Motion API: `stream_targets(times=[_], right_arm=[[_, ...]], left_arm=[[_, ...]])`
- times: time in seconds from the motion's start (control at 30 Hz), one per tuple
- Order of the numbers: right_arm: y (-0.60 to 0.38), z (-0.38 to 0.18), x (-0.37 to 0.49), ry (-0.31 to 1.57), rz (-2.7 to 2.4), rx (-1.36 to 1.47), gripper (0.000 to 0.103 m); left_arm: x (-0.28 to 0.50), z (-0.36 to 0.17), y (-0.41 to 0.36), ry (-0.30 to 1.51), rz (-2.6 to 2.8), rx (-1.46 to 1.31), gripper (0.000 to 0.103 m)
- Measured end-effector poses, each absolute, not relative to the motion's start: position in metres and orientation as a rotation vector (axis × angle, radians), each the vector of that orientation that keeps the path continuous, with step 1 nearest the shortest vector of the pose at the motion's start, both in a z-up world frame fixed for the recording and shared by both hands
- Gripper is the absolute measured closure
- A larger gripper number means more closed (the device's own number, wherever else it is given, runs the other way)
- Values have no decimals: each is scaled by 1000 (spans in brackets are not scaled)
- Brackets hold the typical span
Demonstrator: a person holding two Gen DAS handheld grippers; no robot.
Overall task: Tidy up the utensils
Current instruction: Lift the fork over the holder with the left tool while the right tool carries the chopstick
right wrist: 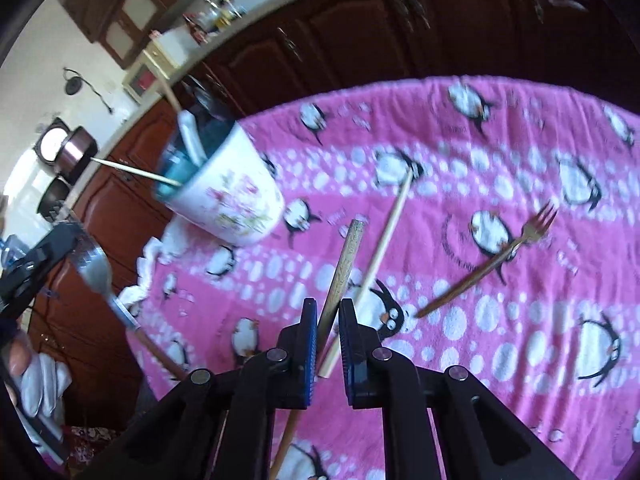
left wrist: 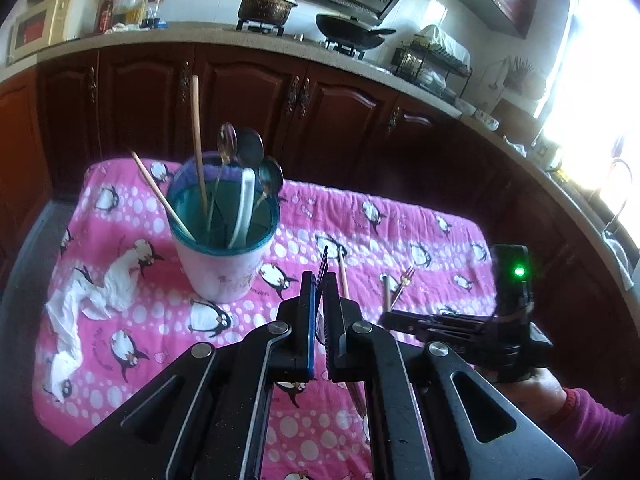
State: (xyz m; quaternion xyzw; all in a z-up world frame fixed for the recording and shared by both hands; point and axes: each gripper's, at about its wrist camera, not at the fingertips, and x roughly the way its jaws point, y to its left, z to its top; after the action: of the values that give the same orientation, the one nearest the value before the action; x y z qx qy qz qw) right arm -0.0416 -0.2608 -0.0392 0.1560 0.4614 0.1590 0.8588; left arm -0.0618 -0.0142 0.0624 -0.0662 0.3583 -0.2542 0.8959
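Note:
A white flowered cup (left wrist: 224, 264) with a teal inside stands on the pink penguin cloth (left wrist: 400, 220) and holds spoons, chopsticks and a white spoon. My left gripper (left wrist: 319, 280) is shut on a fork seen edge-on, its tines (left wrist: 322, 268) pointing forward; the right wrist view shows this fork (right wrist: 96, 268) held in the air left of the cup (right wrist: 232, 200). My right gripper (right wrist: 328, 312) is shut on a wooden chopstick (right wrist: 344, 264), lifted above the cloth. A loose chopstick (right wrist: 384, 236) and a small gold fork (right wrist: 496, 260) lie on the cloth.
A crumpled white tissue (left wrist: 96, 300) lies left of the cup. Dark wooden cabinets (left wrist: 240, 92) and a counter with pots, bottles and a dish rack run behind the table. A bright window is at the right.

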Motion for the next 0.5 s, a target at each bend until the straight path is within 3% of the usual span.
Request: stream_targets(times=[0.5], right_arm=[[-257, 63, -51, 736, 430, 314, 97]], left_arm=[[-43, 132, 43, 588, -392, -163, 101]])
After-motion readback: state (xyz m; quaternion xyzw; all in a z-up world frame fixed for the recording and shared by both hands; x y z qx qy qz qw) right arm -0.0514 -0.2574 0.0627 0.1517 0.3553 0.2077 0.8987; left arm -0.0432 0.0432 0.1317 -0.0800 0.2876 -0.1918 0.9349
